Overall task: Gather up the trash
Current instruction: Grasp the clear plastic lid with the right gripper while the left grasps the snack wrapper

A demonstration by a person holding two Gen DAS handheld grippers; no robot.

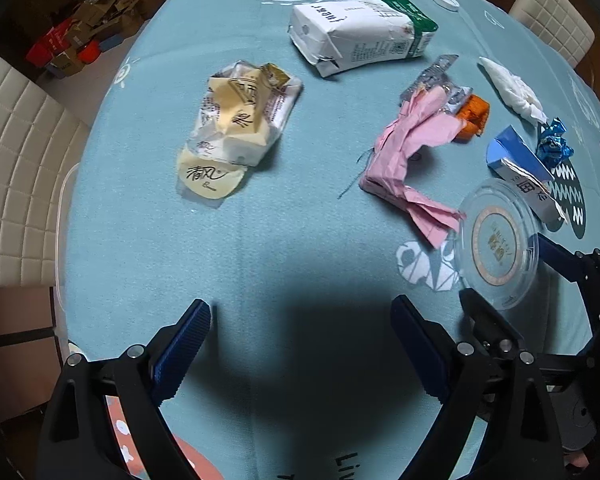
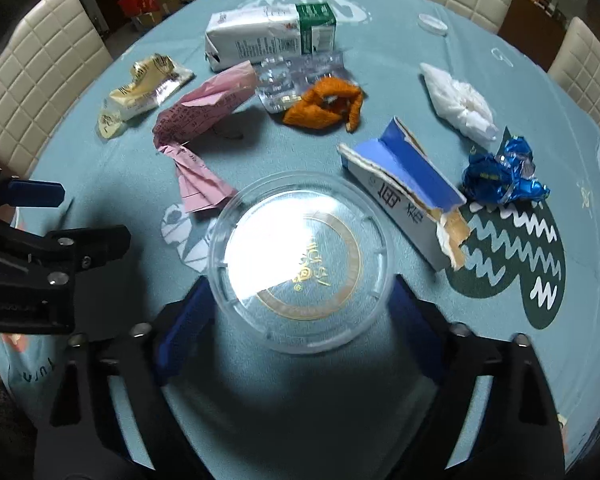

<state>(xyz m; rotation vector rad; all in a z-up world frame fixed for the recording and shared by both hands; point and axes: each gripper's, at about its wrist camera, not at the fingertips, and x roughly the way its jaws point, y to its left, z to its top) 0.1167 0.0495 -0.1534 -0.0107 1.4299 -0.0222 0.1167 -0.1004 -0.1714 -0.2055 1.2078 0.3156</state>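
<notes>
Right gripper (image 2: 300, 312) fingers straddle clear lid (image 2: 300, 260), contact perhaps hidden; left gripper (image 1: 300, 344) spread, empty.

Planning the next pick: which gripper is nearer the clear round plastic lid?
Right. The right gripper straddles the clear plastic lid, a finger on either side of it. The left gripper hangs open over bare tablecloth beside the lid.
</notes>
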